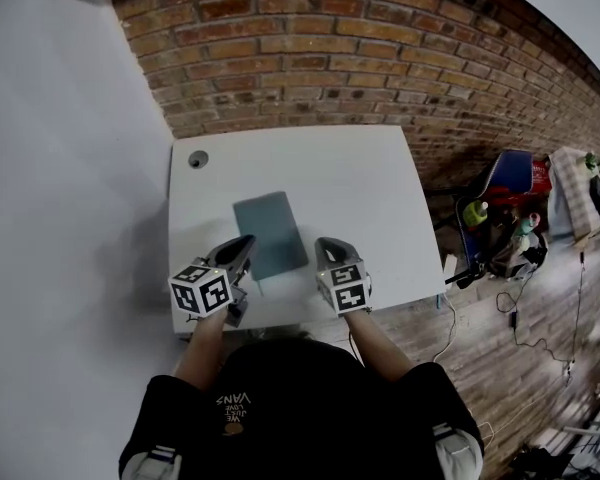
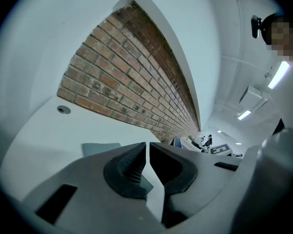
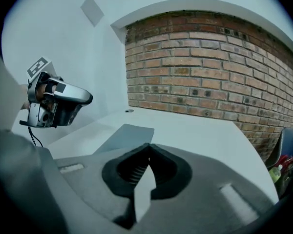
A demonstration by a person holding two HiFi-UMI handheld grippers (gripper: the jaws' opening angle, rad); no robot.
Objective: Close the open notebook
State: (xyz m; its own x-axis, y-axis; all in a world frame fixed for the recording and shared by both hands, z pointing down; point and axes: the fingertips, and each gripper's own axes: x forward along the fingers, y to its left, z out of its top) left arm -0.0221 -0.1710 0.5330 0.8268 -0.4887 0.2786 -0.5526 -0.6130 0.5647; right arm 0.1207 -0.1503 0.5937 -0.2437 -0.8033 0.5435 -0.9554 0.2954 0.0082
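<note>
A slate-blue notebook (image 1: 270,235) lies shut and flat on the white table (image 1: 360,178), its cover facing up. My left gripper (image 1: 248,241) hovers at the notebook's near left corner, its tips almost together with nothing between them. My right gripper (image 1: 328,243) hovers just right of the notebook's near edge, jaws shut and empty. In the left gripper view the notebook (image 2: 100,149) shows beyond the nearly touching tips of the left gripper (image 2: 147,144). Over in the right gripper view the notebook (image 3: 124,136) lies ahead of the right gripper (image 3: 148,145), and the left gripper (image 3: 88,99) hangs in the air at the left.
A round cable hole (image 1: 197,158) sits in the table's far left corner. A brick wall (image 1: 380,58) runs behind the table. On the wooden floor to the right stand a blue chair (image 1: 510,176), bottles and cables (image 1: 515,308).
</note>
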